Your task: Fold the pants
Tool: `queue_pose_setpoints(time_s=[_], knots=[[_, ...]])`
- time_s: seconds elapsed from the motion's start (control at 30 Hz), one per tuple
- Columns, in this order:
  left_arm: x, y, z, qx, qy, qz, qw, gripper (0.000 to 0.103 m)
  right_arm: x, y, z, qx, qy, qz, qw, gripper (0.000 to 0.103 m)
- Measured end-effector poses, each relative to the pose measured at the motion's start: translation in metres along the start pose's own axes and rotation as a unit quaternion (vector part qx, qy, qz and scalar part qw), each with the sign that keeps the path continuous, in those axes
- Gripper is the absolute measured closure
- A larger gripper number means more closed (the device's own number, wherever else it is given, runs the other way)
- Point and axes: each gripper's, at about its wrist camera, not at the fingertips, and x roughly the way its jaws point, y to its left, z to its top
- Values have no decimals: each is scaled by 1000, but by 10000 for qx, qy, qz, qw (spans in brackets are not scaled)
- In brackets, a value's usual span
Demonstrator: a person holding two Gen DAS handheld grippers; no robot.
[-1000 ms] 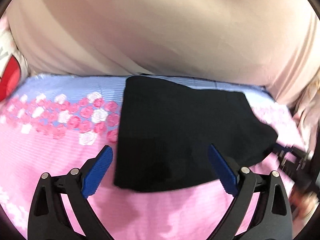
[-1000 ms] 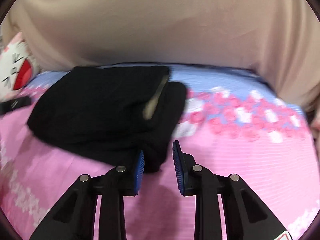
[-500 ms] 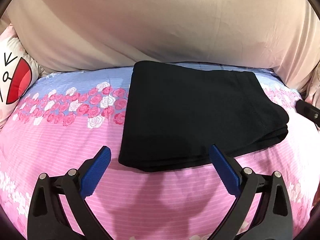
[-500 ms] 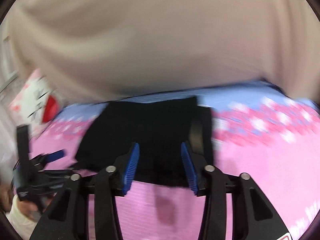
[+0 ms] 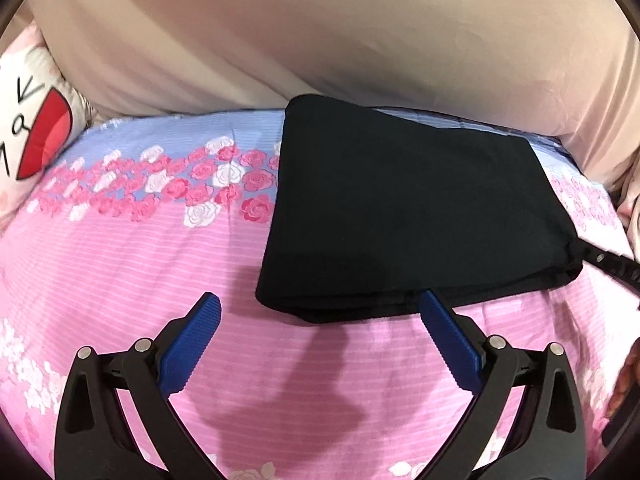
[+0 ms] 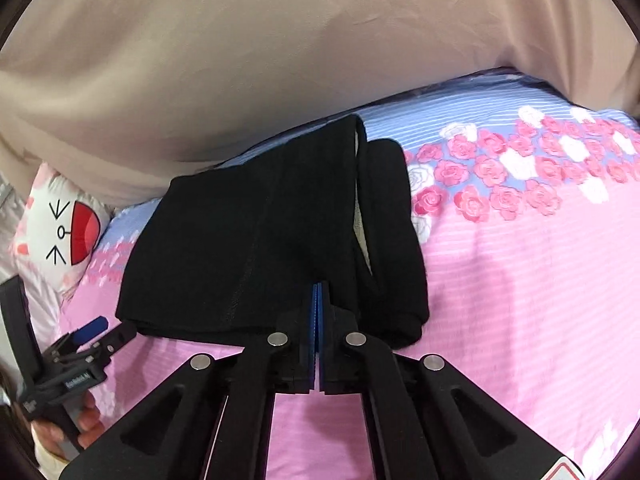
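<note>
Pants (image 5: 404,216), black, lie folded into a thick rectangular stack on the bed (image 5: 132,264), far side of it, close under the beige curtain (image 5: 320,32).

Left tongs (image 5: 320,312): spread wide, holding nothing. They hover over bare pink sheet just short of the stack's near edge. From this side the stack lies straight ahead and a little right; its long axis appears to run left-right across the view, the layered edge facing the tongs.

Right tongs (image 6: 319,292): blue pads pressed together, tips at the near edge of the pants (image 6: 260,240). The edge looks nipped between the pads, though how much cloth is caught is hidden by the pads themselves. From this side the stack runs away from the tongs toward the curtain (image 6: 280,52). A loose flap sits on the right of the stack, with a pale lining showing in the gap between flap and main body.

Right tongs are the nearer, already at the cloth; left tongs (image 6: 92,328) are near the stack's opposite corner but apart from it.

Judgement: fold nearly done; the offset flap is what is left to square up. A cartoon-face pillow (image 5: 28,128) lies at the bed's left end.
</note>
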Motion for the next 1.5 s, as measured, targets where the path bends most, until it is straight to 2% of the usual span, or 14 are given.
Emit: queue_pose_setpoints(time_s=[0.03, 0.1, 0.17, 0.2, 0.23, 0.27, 0.3, 0.4, 0.43, 0.47, 0.67, 0.87, 1.13, 1.5], knots=[[-3, -2, -1, 47, -47, 56, 10000, 5, -7, 3, -2, -50, -115, -62, 9999, 94], [-11, -4, -6, 97, -153, 147, 9997, 5, -19, 7, -9, -223, -413, -356, 9983, 93], [-19, -5, -10, 124, -231, 174, 9995, 5, -37, 18, -22, -408, -717, -596, 9948, 86], [-23, -6, -14, 144, -289, 194, 9993, 5, -41, 22, -26, -437, -797, -647, 9938, 69], [-26, -8, -18, 164, -347, 208, 9990, 5, -48, 25, -35, -459, -944, -697, 9920, 45], [-28, -9, -21, 180, -385, 209, 9989, 5, -53, 27, -40, -476, -1076, -720, 9904, 37], [-31, -11, -25, 212, -428, 206, 9986, 5, -60, 32, -51, -534, -1325, -754, 9869, 31], [-40, -16, -39, 282, -712, 226, 9968, 5, -71, 45, -73, -784, -1733, -928, 9773, 27], [-42, -18, -43, 305, -815, 242, 9959, 5, -73, 49, -78, -840, -1821, -938, 9752, 17], [-45, -20, -48, 368, -940, 249, 9946, 5, -74, 51, -83, -868, -1872, -948, 9739, 15], [-52, -26, -55, 563, -1240, 292, 9903, 5, -74, 60, -104, -909, -1736, -940, 9761, 12], [-51, -18, -53, 322, -1219, 288, 9916, 5, -72, 61, -106, -912, -1709, -1090, 9750, 12], [-56, -22, -56, 462, -1348, 250, 9895, 5, -68, 52, -103, -721, -1572, -1177, 9779, 12], [-56, -22, -56, 442, -1344, 233, 9897, 5, -67, 55, -103, -808, -1561, -1264, 9763, 12]])
